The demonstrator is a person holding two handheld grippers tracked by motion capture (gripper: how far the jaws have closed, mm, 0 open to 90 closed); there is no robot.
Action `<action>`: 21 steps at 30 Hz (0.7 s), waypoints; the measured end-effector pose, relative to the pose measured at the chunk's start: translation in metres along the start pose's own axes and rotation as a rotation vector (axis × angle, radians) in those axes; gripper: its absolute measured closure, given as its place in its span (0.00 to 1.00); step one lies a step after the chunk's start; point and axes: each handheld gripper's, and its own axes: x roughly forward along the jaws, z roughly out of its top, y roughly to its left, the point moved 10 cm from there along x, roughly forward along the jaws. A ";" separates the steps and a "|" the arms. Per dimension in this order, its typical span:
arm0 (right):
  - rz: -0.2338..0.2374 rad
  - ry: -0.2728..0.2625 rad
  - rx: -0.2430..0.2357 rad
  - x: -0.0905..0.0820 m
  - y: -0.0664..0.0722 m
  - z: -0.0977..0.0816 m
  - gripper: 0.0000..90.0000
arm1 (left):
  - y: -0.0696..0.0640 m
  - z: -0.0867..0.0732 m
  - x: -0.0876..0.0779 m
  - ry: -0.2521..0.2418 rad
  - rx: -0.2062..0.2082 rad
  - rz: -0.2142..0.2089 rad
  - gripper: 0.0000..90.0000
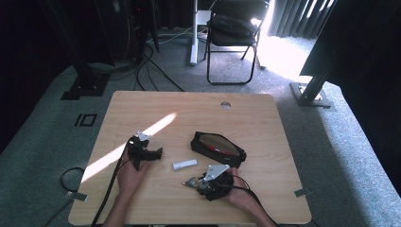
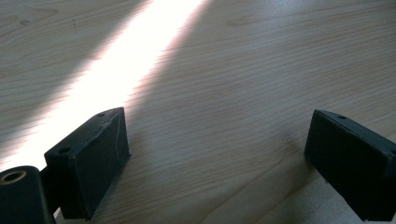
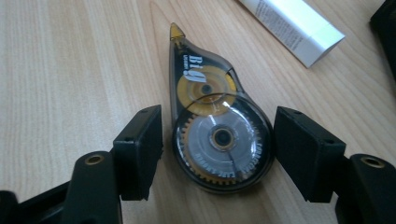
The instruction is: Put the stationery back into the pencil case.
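A correction tape dispenser point(image 3: 219, 135), smoky clear with yellow and grey wheels, lies flat on the wooden table point(image 1: 265, 123). My right gripper point(image 3: 219, 130) stands open around its round end, with a thin gap at the left jaw and the right jaw almost touching. In the high view the dispenser point(image 1: 190, 181) pokes out to the left of my right gripper point(image 1: 195, 183) near the table's front edge. At the left, my left gripper point(image 1: 158, 153) is held open. Between its fingers is bare wood, seen in its own view point(image 2: 219, 140).
A white stick-shaped pack point(image 1: 184, 164) lies between the two grippers and shows again beyond the dispenser point(image 3: 294, 25). An open black pencil case point(image 1: 217, 147) sits behind the right gripper. A sunlit stripe point(image 1: 142, 137) crosses the left half. A folding chair point(image 1: 234, 33) stands beyond the table.
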 end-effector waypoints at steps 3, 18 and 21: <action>0.002 0.001 -0.002 0.000 0.001 0.000 0.38 | 0.000 0.000 0.000 0.000 0.000 0.000 0.07; 0.030 0.003 0.013 -0.002 0.003 -0.002 0.46 | 0.000 0.000 0.000 0.000 0.000 0.000 0.07; 0.025 0.003 0.017 -0.002 0.003 -0.002 0.46 | 0.000 0.000 0.000 0.000 0.000 0.000 0.07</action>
